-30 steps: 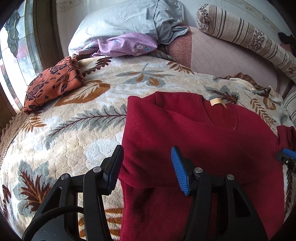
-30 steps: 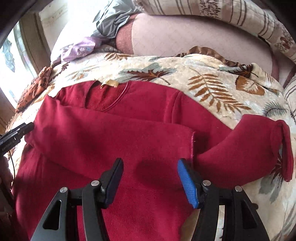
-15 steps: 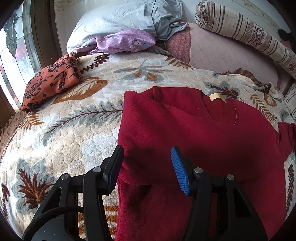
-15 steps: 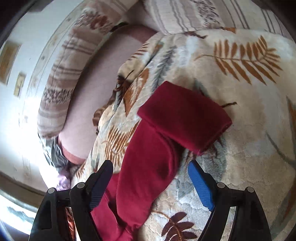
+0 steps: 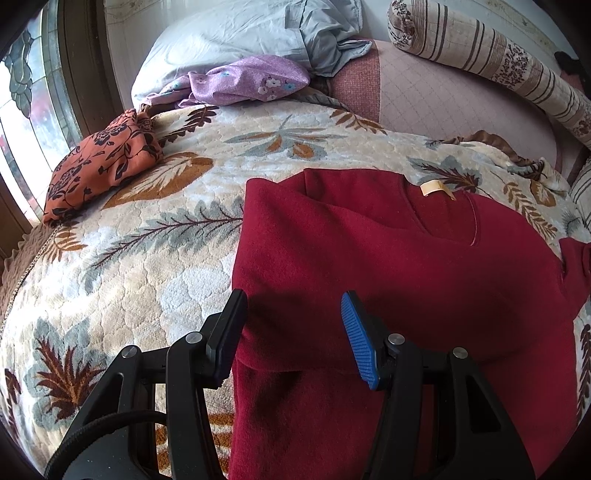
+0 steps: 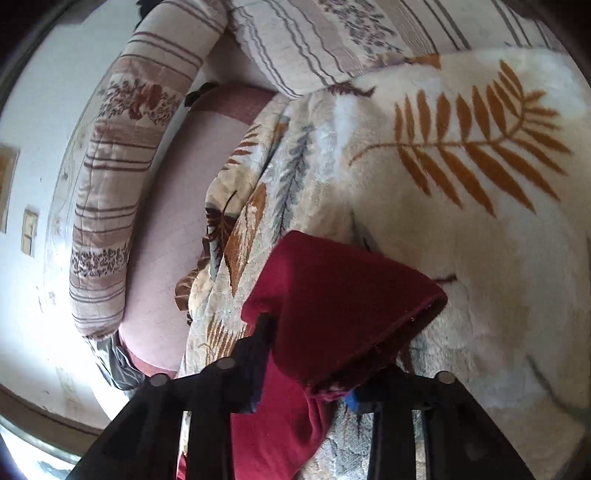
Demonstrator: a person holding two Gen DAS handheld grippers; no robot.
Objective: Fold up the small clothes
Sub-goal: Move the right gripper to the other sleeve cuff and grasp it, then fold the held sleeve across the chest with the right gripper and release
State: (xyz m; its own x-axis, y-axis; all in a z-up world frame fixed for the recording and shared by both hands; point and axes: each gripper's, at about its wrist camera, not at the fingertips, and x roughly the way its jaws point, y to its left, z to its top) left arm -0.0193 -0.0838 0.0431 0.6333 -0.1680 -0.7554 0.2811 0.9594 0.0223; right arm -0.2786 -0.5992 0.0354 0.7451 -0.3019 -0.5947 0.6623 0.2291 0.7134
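Observation:
A dark red sweater lies flat on the leaf-patterned blanket, its left side folded in and a tan neck label showing. My left gripper stands open above the sweater's left folded edge, with nothing pressed between its pads. In the right wrist view the sweater's red sleeve is bunched up between the fingers of my right gripper. Its jaws are closing and pinch the sleeve near the cuff. The cloth hides most of the blue pad.
An orange floral garment lies folded at the blanket's left edge by the window. A purple flowered garment rests against a grey pillow. A striped bolster and a pink sheet lie at the bed's head.
My right gripper swung from over the sweater's body to the right sleeve, rolled over, and closed on the sleeve. My left gripper stayed open in the same place.

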